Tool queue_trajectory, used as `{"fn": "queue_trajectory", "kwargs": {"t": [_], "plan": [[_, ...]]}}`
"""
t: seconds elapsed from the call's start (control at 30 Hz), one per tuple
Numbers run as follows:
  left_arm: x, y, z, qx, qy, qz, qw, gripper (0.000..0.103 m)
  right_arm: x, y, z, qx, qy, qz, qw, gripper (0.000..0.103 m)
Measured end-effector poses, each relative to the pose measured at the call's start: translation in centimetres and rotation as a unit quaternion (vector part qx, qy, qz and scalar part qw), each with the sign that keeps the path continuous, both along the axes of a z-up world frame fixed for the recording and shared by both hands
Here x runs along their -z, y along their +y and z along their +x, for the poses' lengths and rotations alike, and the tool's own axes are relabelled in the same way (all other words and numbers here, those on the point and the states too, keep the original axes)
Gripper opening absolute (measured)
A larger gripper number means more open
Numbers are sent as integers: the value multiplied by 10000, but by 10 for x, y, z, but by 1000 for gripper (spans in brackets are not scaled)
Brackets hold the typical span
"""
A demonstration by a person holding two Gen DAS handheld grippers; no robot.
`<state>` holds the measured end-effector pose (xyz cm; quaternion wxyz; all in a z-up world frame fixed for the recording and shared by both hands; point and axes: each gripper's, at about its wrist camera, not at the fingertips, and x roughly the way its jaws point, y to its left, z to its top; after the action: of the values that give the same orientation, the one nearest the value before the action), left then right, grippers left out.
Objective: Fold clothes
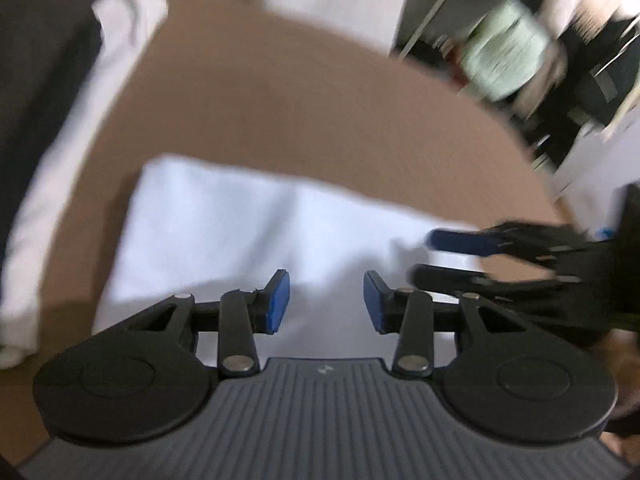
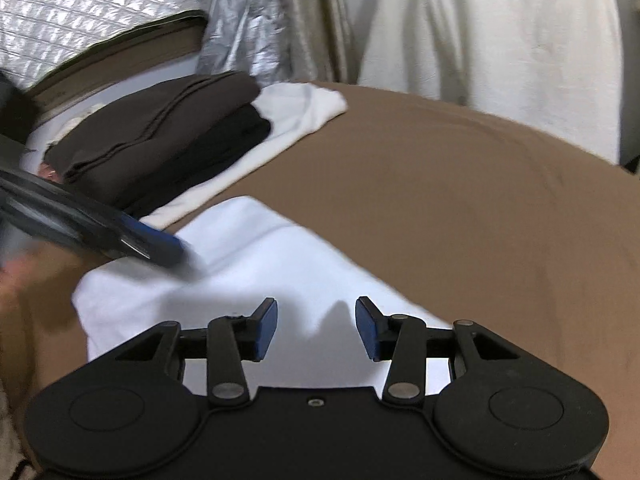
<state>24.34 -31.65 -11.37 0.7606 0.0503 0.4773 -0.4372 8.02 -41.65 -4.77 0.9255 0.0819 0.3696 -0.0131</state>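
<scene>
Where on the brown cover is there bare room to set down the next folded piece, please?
The widest free patch of the brown cover lies beyond and to the right of the white garment, up to the pale curtain. The left edge is crowded: a stack of dark folded clothes sits on a white cloth, and both open claws hover over the garment.

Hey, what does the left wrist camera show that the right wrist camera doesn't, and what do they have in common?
Only the left wrist view shows a blurred clothes rack with a pale green garment off the far right of the bed.

Only the right wrist view shows the folded dark clothes clearly as a stack on a white cloth, plus a quilted silver cover behind.

Both show the white garment on the brown bedspread, and both grippers above it: the left gripper and right gripper, each with jaws apart and holding nothing.
</scene>
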Motion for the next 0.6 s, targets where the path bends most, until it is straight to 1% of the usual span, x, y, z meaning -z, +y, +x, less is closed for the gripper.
{"fn": "queue_trajectory", "kwargs": {"t": [0.03,0.07,0.13,0.17,0.2,0.23,0.27,0.3,0.33,0.4,0.43,0.47,0.5,0.53,0.6], "plan": [[12,-11,4,-66,-84,289,9995,43,6,1,3,-35,113,14,9999,49],[18,-13,7,-142,-172,421,9989,46,12,1,6,-51,226,14,9997,49],[17,-3,16,-318,-22,335,9989,46,24,-2,1,82,455,-117,9989,49],[12,2,18,-459,-194,467,9977,44,30,-3,-1,149,569,-183,9981,48],[8,9,19,-639,-568,747,9935,43,35,-5,-5,230,661,-220,9973,48],[4,15,19,-817,-940,1026,9869,42,35,-10,-14,371,658,-138,9970,51],[1,23,20,-972,-1232,1269,9794,44,34,-14,-23,515,653,-26,9965,52],[1,37,23,-1040,-1189,1357,9781,46,35,-17,-34,669,635,215,9955,52],[2,51,26,-1066,-965,1310,9809,47,35,-21,-44,822,618,456,9937,52],[3,78,32,-1127,-452,1154,9859,54,36,-27,-66,1126,580,937,9875,55],[4,90,32,-1130,-292,1078,9873,60,36,-31,-76,1277,561,1176,9832,65],[5,102,30,-1161,-145,985,9882,69,36,-34,-87,1426,541,1414,9781,72],[7,109,30,-1235,-21,907,9882,76,36,-38,-98,1575,521,1651,9722,73],[9,116,30,-1304,103,835,9879,77,37,-41,-108,1722,501,1887,9655,73],[12,122,26,-1411,347,738,9866,78,39,-47,-128,1992,455,2380,9495,73]]}}
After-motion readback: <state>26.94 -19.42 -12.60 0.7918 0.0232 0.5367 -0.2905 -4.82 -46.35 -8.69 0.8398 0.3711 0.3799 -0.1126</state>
